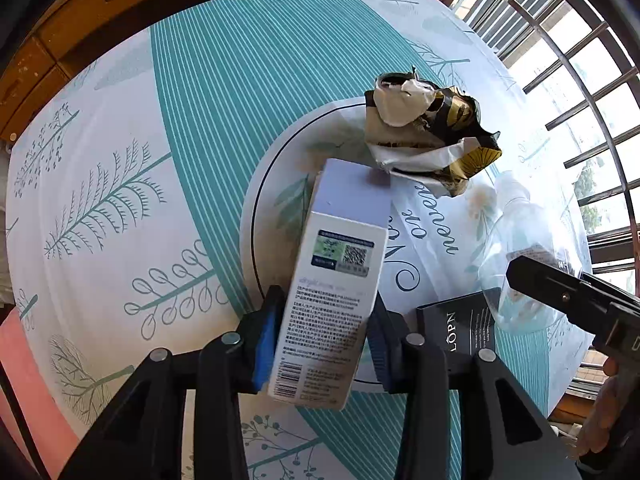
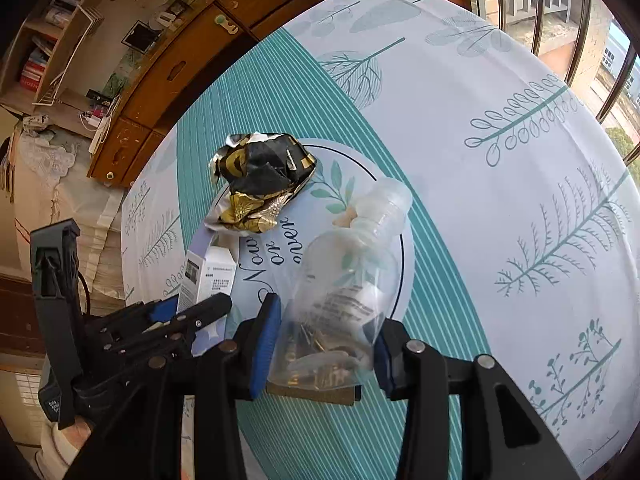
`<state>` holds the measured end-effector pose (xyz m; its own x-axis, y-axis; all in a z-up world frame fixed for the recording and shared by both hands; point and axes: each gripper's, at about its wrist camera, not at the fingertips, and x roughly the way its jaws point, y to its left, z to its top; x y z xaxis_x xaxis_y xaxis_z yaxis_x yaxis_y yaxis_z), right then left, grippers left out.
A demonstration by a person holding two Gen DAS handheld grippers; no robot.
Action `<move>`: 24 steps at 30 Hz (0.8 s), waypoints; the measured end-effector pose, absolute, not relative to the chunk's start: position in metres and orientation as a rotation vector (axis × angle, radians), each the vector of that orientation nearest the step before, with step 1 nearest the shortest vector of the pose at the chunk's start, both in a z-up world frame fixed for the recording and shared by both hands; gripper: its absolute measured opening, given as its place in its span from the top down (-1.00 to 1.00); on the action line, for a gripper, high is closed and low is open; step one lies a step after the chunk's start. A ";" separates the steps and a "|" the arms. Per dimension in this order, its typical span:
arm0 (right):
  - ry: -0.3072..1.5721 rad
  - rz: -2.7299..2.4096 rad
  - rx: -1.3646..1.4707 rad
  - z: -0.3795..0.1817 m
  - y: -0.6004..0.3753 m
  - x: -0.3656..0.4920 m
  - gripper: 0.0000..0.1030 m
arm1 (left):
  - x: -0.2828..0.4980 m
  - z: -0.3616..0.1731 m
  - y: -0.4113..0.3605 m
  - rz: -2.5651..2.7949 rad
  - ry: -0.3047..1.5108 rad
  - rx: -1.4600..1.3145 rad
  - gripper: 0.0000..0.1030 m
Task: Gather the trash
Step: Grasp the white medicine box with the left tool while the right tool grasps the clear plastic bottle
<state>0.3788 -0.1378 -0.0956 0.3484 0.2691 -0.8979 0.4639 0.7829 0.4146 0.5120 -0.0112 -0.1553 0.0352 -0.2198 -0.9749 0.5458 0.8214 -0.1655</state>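
Both grippers point steeply down at the leaf-printed tablecloth (image 1: 120, 140), each closed on a piece of trash. The left gripper (image 1: 322, 340) holds the white carton (image 1: 336, 280) by its lower part, blue pads (image 1: 266, 344) pressed on its two long side faces; the carton's long axis runs straight out from the fingers, its far end reaching over the round printed mat (image 1: 264, 200). The right gripper (image 2: 324, 354) clamps the clear plastic bottle (image 2: 344, 280) near its base, neck pointing away from the fingers in the same manner. What is left lies ahead of both: the crumpled black-and-gold wrapper (image 1: 432, 132) sits on the mat beyond the carton's far end, clear of the bottle, and a dark "LOPN" box (image 1: 460, 328) rests flat just right of the left fingers, between the two grippers. With both pairs of fingers occupied, neither can likely take the wrapper until a load is dropped; no bin shows in either view.
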 end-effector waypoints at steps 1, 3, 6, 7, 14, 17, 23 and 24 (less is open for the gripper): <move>1.241 -0.137 0.699 -0.095 -0.137 0.376 0.19 | 0.510 -0.154 -0.010 -0.595 1.409 0.285 0.28; 1.249 -0.131 0.683 -0.092 -0.135 0.371 0.19 | 0.504 -0.146 -0.007 -0.588 1.375 0.294 0.28; 1.260 -0.118 0.659 -0.087 -0.132 0.361 0.19 | 0.489 -0.131 -0.004 -0.581 1.330 0.296 0.28; 1.264 -0.112 0.653 -0.084 -0.131 0.357 0.19 | 0.485 -0.124 -0.003 -0.575 1.320 0.290 0.28; 1.260 0.008 0.568 -0.055 -0.125 0.319 0.20 | 0.420 -0.071 0.013 -0.517 1.249 0.218 0.29; 1.244 0.099 0.518 -0.041 -0.126 0.294 0.20 | 0.377 -0.049 0.009 -0.478 1.207 0.198 0.29; 1.193 0.304 0.401 -0.017 -0.137 0.224 0.20 | 0.268 -0.010 -0.004 -0.321 1.108 0.109 0.28; 1.189 0.332 0.382 -0.014 -0.140 0.210 0.20 | 0.248 -0.005 -0.008 -0.299 1.094 0.091 0.28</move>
<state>0.2100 -0.1402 -0.0137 0.3385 0.4445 -0.8294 -0.0500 0.8887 0.4558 0.2478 -0.0077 -0.0053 0.4236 -0.1941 -0.8848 0.2829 0.9563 -0.0744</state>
